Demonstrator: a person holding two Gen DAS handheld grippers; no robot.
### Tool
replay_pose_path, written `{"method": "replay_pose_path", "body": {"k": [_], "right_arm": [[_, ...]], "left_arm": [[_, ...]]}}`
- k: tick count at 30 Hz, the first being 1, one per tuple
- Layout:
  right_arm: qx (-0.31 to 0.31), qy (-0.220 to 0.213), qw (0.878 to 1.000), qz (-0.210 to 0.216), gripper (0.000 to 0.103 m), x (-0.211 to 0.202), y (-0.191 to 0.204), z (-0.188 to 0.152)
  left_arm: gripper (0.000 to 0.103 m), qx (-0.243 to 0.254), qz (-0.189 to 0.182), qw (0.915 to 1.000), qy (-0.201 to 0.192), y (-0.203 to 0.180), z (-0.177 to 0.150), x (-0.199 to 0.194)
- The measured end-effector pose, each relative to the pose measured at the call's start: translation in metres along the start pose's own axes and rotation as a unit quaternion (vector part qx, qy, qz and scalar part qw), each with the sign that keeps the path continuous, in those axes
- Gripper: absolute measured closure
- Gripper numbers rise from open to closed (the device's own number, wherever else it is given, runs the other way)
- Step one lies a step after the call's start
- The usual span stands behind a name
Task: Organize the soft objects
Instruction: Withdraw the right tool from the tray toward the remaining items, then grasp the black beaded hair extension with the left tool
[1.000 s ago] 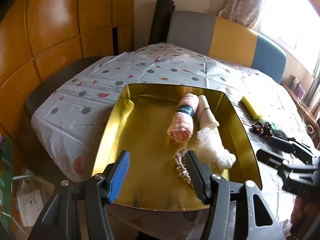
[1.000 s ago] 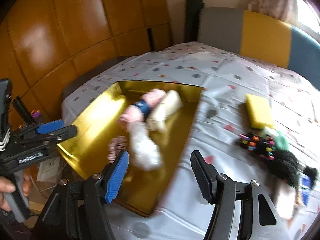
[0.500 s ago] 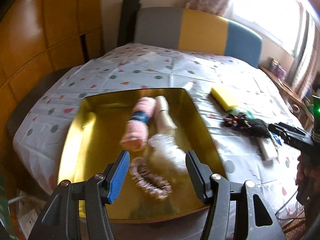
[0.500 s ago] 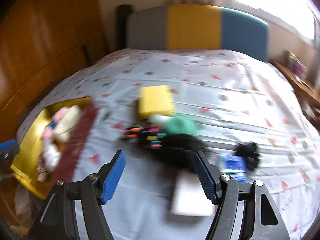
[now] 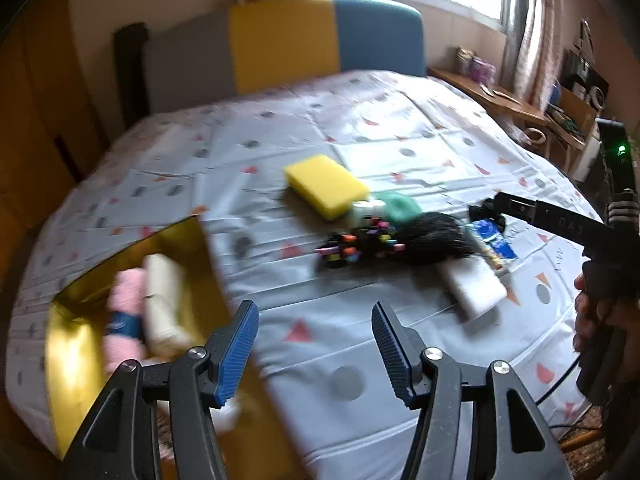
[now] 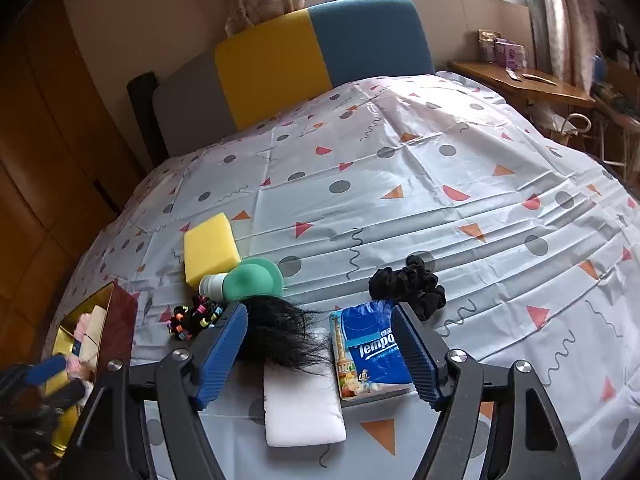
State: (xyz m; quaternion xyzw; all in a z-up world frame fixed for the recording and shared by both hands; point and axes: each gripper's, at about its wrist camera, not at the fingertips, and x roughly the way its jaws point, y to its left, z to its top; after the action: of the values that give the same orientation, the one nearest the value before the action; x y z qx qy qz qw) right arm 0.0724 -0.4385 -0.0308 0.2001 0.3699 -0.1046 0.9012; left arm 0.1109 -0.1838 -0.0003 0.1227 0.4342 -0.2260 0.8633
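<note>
1. Patterned bedsheet (image 6: pixel 400 184) now fills both views; the gold tray (image 5: pixel 68 356) has slid to lower left.
2. Both grippers, left (image 5: pixel 314 350) and right (image 6: pixel 318 354) (spread, empty), have turned toward the leftovers: sponge (image 6: pixel 210 248), hairpiece (image 6: pixel 280 332), tissues (image 6: pixel 370 350), centre frame.

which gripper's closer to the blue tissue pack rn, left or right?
Right. The right gripper is open just short of the blue tissue pack, which lies against its right finger. The left gripper hangs open back by the gold tray, well short of the pack.

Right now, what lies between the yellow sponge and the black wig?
In the right wrist view, the green puff sits between the yellow sponge and the black wig.
</note>
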Motion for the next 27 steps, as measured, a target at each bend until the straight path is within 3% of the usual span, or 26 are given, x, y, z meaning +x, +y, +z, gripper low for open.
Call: {"method": "replay_pose_path", "body": {"k": [3,5,8,13,16,18,20,24,25,27], "right_arm": [[0.017,-0.004,1.0,0.003,0.028,-0.005,-0.006,0.002],[0.025,-0.009,1.0,0.004,0.027,-0.007,-0.008,0.004],[0.038,-0.014,0.999,0.01,0.025,-0.011,-0.012,0.006],[0.042,-0.015,0.999,0.019,0.025,-0.013,-0.012,0.008],[0.046,-0.016,0.998,0.027,0.024,-0.014,-0.013,0.009],[0.05,-0.015,0.998,0.032,0.024,-0.013,-0.014,0.009],[0.052,-0.015,0.998,0.036,0.024,-0.013,-0.014,0.01],[0.048,-0.018,0.998,0.04,0.024,-0.015,-0.013,0.011],[0.045,-0.019,0.998,0.04,0.025,-0.015,-0.012,0.011],[0.038,-0.02,0.998,0.041,0.026,-0.016,-0.01,0.01]], "left_arm": [[0.043,-0.052,-0.052,0.9963,0.044,-0.002,0.01,0.026],[0.044,-0.103,-0.095,0.9875,0.071,-0.002,0.015,0.045],[0.045,-0.164,-0.132,0.9735,0.089,-0.006,0.022,0.07],[0.041,-0.246,-0.155,0.9508,0.106,-0.012,0.032,0.107],[0.035,-0.289,-0.151,0.9381,0.117,-0.012,0.037,0.132],[0.033,-0.308,-0.138,0.9341,0.116,-0.009,0.04,0.142],[0.033,-0.313,-0.126,0.9342,0.116,-0.01,0.045,0.152],[0.035,-0.264,-0.085,0.9544,0.11,-0.026,0.058,0.156],[0.045,-0.253,-0.07,0.959,0.108,-0.028,0.058,0.156],[0.054,-0.228,-0.061,0.9663,0.102,-0.029,0.058,0.158]]}}
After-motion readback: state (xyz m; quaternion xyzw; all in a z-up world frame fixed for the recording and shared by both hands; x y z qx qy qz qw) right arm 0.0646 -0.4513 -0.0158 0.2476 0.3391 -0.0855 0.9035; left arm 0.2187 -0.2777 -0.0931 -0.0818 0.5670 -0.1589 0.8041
